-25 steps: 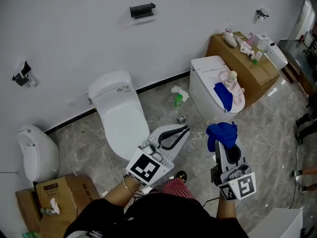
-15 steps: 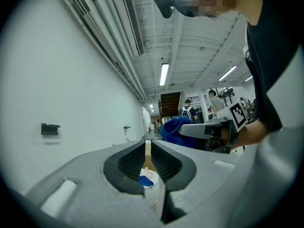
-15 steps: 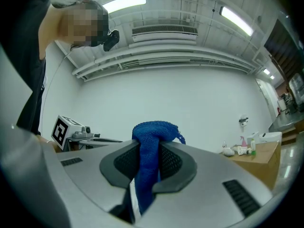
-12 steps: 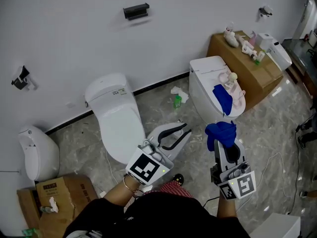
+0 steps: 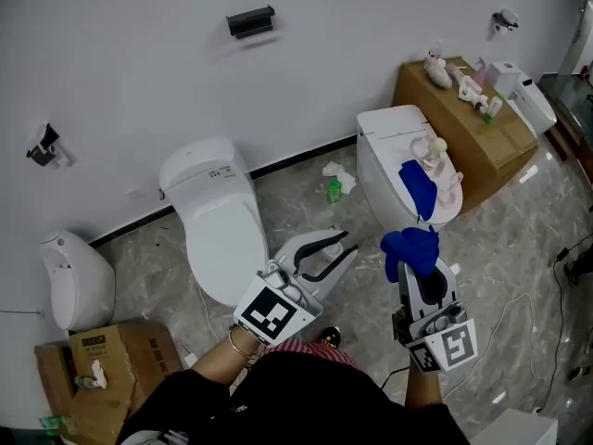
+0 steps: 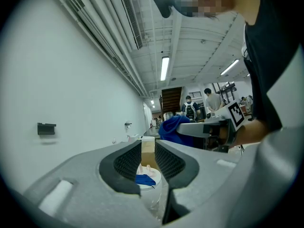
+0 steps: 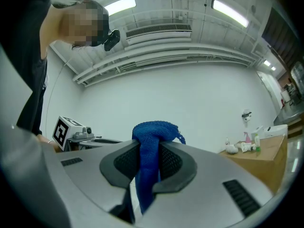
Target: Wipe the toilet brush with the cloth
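Parting a little over the last second, the jaws of the left gripper [image 6: 148, 147] now stand slightly apart with nothing between them; only a narrow gap shows between the ribbed black pads. The right gripper [image 7: 149, 146] keeps the same clamp as a second ago: its jaws are clenched on the blue cloth [image 7: 153, 132], which bunches up above the pads and hangs down below them.

Seen from the head, both grippers are held out over the grey marbled floor [image 5: 519, 248], in front of the white toilet [image 5: 218, 221] that stands against the wall with its lid down. The left gripper lies just to the right of that toilet's bowl. The right gripper and its cloth are further right, apart from the left one.

Right of the white toilet stands a second toilet [image 5: 382, 151]. On its lid lie a folded blue cloth [image 5: 419, 185] and a pink and cream thing [image 5: 437, 160] that I cannot identify. Between the two toilets, near the wall, are a small green bottle [image 5: 334, 190] and crumpled white paper [image 5: 337, 170]. Further right is a brown cardboard box [image 5: 463, 142].
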Motion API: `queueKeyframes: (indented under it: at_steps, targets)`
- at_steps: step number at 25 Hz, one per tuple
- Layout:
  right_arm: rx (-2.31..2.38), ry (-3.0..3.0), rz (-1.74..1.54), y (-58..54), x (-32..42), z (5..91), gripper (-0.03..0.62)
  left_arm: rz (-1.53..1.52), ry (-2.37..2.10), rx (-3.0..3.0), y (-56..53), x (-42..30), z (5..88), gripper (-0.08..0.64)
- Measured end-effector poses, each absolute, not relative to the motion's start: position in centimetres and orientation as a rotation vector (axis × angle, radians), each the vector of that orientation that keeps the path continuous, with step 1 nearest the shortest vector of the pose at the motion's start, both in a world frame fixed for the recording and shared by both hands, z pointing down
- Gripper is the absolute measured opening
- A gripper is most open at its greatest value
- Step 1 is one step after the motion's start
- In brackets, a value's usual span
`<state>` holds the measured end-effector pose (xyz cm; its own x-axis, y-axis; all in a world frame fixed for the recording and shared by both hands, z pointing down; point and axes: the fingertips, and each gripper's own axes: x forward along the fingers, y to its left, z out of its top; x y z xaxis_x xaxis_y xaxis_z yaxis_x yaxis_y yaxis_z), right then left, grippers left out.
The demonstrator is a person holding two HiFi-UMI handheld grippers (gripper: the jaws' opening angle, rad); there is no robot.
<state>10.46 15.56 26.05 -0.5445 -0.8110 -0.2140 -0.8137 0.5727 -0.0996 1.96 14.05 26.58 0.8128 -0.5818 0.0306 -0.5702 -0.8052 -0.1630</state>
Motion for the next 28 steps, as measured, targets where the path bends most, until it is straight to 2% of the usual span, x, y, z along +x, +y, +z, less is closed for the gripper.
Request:
queueKeyframes:
  at_steps: [28]
  targets:
    - [-1.419, 2.545, -0.124, 7.6, 10.3, 30.9, 0.071, -0.317, 0.820, -2.993, 4.2, 0.6, 33.4, 0.149]
